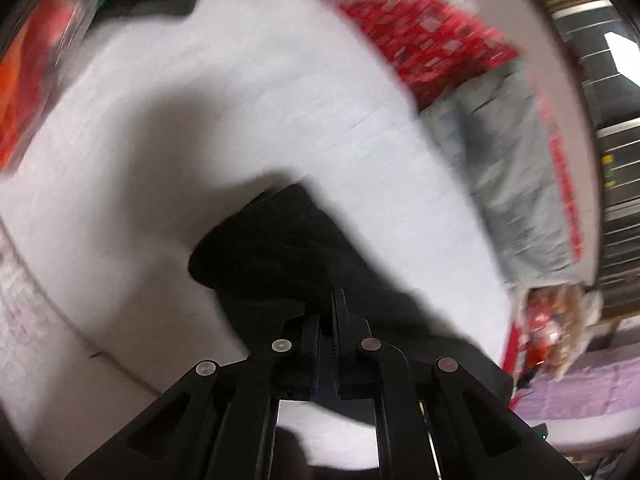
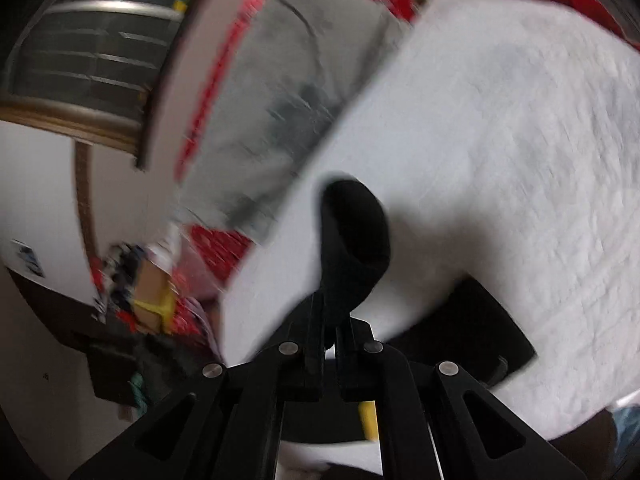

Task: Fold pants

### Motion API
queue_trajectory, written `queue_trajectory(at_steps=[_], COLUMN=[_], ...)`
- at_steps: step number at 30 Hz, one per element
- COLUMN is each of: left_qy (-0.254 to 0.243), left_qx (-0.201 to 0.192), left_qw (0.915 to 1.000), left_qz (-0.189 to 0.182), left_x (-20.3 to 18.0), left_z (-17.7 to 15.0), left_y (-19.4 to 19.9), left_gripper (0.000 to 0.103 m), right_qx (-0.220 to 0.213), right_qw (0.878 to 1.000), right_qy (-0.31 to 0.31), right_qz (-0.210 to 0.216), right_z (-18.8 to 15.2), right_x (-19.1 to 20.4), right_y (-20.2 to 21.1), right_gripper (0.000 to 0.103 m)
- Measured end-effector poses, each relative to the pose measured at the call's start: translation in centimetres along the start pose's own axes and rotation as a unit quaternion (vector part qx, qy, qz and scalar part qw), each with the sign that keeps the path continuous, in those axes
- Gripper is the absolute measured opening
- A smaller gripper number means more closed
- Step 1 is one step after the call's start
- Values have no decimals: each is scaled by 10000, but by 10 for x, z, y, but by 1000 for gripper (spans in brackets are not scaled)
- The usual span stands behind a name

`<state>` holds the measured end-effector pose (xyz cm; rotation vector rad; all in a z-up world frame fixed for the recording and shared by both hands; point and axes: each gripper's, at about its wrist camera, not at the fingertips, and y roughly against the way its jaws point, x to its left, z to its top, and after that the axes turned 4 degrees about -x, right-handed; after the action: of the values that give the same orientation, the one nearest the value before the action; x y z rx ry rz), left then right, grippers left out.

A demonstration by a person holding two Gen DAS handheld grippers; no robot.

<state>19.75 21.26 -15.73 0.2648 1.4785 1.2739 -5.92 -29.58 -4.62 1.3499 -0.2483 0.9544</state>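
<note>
1. So the thing I'm folding is a pair of black, soft fabric pants (image 1: 280, 248), and right now they're lifted up above the white quilted bedspread (image 1: 240, 100), hanging between my two grippers. Both views are smeared with motion blur, so take the fine detail with a grain of salt.

2. Handling-wise I'd guess they're light and totally floppy: the cloth droops and curls over itself, no stiffness at all. Not fragile, and they don't look slippery, but a thin pinch could slide out if I swing too hard. An edge or corner is the place to grab, and I reckon hem or waistband is best, though I can't tell which end is which here.

3. Left gripper (image 1: 329, 312): fingers closed nearly all the way, just a thin slit between them, with a bunch of the black cloth clamped in there.

4. Right gripper (image 2: 329, 320): same deal, fingers pinched almost together on a rolled loop of the pants (image 2: 354, 232) that stands up past the tips.

5. Off past the bedspread there's a grey cloth (image 2: 280, 92) on a red patterned blanket (image 1: 432, 40), well apart from the pants.
</note>
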Motion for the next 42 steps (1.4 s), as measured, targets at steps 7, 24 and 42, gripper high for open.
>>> queue_trajectory(at_steps=[7,24,42], left_qy=[358,-830,-2349], left_qx=[330,-180,640], left_qw=[9988,9962,9628], left_qz=[110,192,1173], left_x=[30,-11,-102], left_z=[-11,-13,32], left_y=[-24,28,-69], left_gripper=[5,50,67], right_qx=[277,-26,195], right_qw=[9983,9939,9841], right_qy=[-430,732,1298], right_qz=[-276,-820,-1196], right_z=[-35,-21,10], right_x=[-57,-48,-42], right_y=[-6,65,-8], right_gripper=[3,43,48])
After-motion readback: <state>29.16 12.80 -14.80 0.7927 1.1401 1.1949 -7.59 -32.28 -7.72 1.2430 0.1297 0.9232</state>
